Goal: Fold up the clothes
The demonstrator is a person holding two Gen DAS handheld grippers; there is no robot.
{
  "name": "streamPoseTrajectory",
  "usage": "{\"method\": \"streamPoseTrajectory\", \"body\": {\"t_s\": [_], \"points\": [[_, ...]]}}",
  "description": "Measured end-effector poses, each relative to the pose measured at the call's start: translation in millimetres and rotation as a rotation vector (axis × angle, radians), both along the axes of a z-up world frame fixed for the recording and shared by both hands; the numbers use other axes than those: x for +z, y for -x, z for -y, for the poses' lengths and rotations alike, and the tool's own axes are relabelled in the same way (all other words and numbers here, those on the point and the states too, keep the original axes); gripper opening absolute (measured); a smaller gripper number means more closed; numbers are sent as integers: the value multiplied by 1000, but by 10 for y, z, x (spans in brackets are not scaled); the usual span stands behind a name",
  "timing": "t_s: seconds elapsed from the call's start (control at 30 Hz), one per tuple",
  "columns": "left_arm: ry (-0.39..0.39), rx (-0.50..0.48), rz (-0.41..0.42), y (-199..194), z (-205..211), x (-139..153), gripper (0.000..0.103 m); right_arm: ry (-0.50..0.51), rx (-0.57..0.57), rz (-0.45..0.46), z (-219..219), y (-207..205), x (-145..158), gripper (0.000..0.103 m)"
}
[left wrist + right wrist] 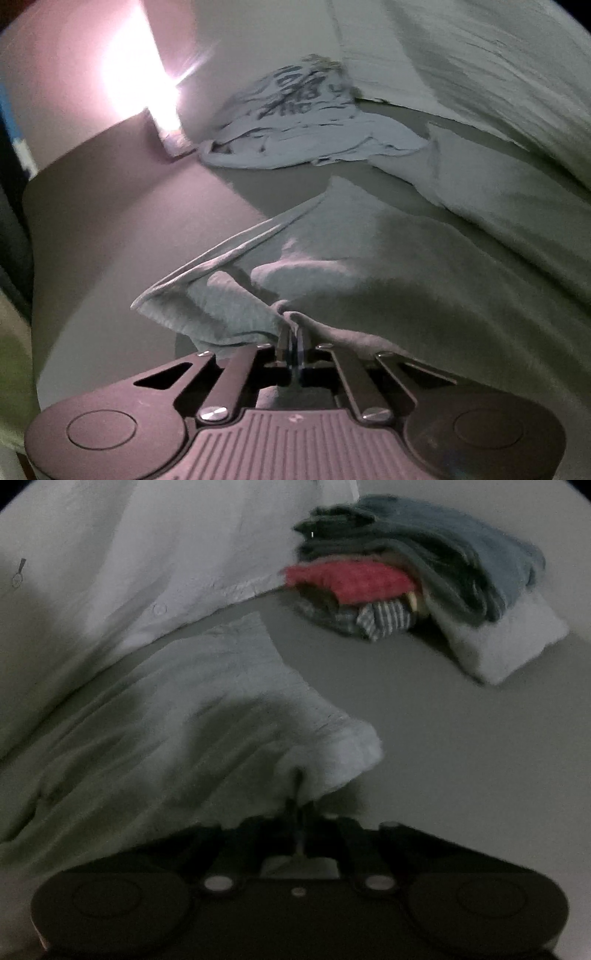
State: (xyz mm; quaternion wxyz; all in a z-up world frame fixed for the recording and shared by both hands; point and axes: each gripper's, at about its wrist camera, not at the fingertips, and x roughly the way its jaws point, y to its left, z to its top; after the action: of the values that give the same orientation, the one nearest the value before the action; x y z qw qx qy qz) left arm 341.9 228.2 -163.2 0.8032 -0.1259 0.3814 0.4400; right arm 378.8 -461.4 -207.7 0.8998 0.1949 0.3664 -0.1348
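A pale grey-white garment (406,266) lies spread over the grey table (122,236). My left gripper (293,332) is shut on a bunched edge of it near a hem or sleeve opening (207,273). In the right wrist view the same garment (177,731) drapes to the left, and my right gripper (297,801) is shut on its edge beside a thick cuff-like corner (343,753). Both grippers hold the cloth slightly raised.
A crumpled white printed shirt (295,122) lies at the far side. A white sheet-like cloth (480,62) covers the right; it also shows in the right wrist view (147,554). A stack of folded clothes (406,572), red, striped and blue-grey, sits far right. Bright light glares far left (136,74).
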Motion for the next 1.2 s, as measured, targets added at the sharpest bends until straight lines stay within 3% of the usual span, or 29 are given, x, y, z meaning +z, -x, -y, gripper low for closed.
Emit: {"method": "streamPoseTrajectory", "body": {"t_s": [0.1,0.17,0.23,0.3,0.4,0.53,0.7,0.8,0.87,0.97,1.03,1.2], "points": [[22,72,118,133,-118,295,2,36,-6,78,-7,44,272,2],[14,80,197,239,-153,592,2,52,3,145,-10,128,625,2],[-10,61,247,333,-157,847,2,68,12,211,-3,191,957,1],[-29,52,251,402,-173,959,2,118,31,208,-29,205,1113,1],[-42,52,191,477,-219,876,2,210,29,104,-37,114,960,2],[26,86,86,591,-341,440,2,185,-5,-62,26,82,515,2],[95,100,38,756,-401,143,7,206,16,-175,-4,54,178,4],[100,71,30,792,-399,119,17,186,-4,-187,36,74,160,18],[97,65,48,842,-405,150,35,202,-14,-196,18,104,166,34],[110,88,101,955,-480,206,55,173,-26,-171,18,141,159,45],[134,114,138,1013,-572,202,61,135,-40,-145,31,170,152,47],[241,152,224,1085,-852,83,63,9,-94,-87,143,176,57,57]]}}
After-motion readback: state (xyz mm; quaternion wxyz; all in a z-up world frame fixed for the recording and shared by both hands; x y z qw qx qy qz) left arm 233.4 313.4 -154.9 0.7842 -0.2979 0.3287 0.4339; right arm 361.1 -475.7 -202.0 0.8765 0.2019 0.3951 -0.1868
